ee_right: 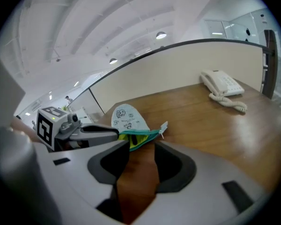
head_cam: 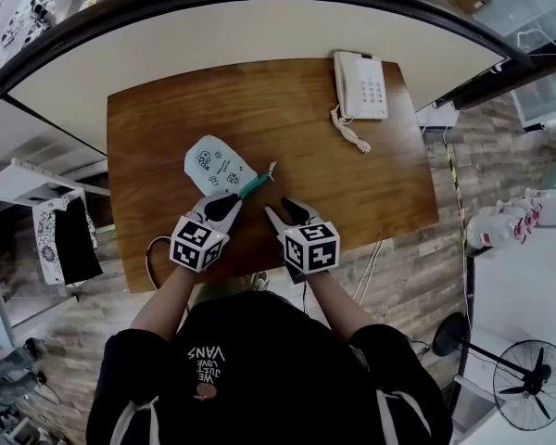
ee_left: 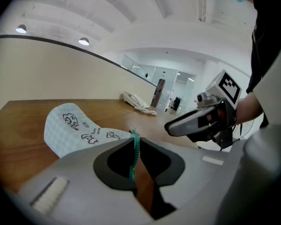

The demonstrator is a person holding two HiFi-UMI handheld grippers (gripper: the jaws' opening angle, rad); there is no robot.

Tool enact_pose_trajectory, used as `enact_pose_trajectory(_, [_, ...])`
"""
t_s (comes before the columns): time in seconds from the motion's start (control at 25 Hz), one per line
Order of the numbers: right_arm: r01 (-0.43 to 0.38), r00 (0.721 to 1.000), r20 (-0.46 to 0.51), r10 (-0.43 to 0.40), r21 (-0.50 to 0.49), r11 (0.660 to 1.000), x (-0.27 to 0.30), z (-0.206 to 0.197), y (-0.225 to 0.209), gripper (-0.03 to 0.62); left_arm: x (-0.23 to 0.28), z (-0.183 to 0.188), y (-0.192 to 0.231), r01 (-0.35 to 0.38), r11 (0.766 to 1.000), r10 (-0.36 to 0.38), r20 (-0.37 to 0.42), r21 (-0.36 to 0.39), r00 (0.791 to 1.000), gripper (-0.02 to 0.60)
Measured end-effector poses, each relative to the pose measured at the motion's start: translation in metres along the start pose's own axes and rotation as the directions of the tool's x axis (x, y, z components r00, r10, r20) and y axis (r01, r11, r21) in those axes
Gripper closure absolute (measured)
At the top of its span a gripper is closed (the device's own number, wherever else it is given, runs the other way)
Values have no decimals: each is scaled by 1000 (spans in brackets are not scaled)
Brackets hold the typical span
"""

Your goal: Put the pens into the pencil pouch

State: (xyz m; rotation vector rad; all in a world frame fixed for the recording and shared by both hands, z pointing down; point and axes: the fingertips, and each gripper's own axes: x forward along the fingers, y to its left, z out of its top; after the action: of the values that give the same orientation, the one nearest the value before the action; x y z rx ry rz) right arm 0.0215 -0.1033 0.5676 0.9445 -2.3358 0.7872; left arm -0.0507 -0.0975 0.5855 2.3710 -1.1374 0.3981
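Observation:
A pale blue pencil pouch (head_cam: 216, 163) with small drawings lies on the wooden table (head_cam: 352, 184). Its teal zipper edge (head_cam: 257, 185) points toward me, and the mouth gapes a little, showing yellow lining (ee_right: 131, 139). My left gripper (head_cam: 224, 206) is shut on the near end of that zipper edge; the teal strip (ee_left: 135, 151) runs between its jaws. My right gripper (head_cam: 285, 213) hovers just right of the pouch's mouth, open, with only bare table between its jaws (ee_right: 141, 146). The left gripper view shows the right gripper (ee_left: 196, 123) off to its right. No pen shows in any view.
A white telephone (head_cam: 360, 84) with a curled cord (head_cam: 349, 130) sits at the table's far right corner. Both grippers are close to the table's near edge. A cream curved wall (head_cam: 259, 35) stands behind the table. A fan (head_cam: 528, 383) stands on the floor at right.

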Motion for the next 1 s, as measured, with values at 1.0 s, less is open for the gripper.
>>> enact_pose_trajectory(1.0, [39,994,102,-40,16,999,-77,-33,3,459,-27,5,-23,-144,989,142,59,40,988,462])
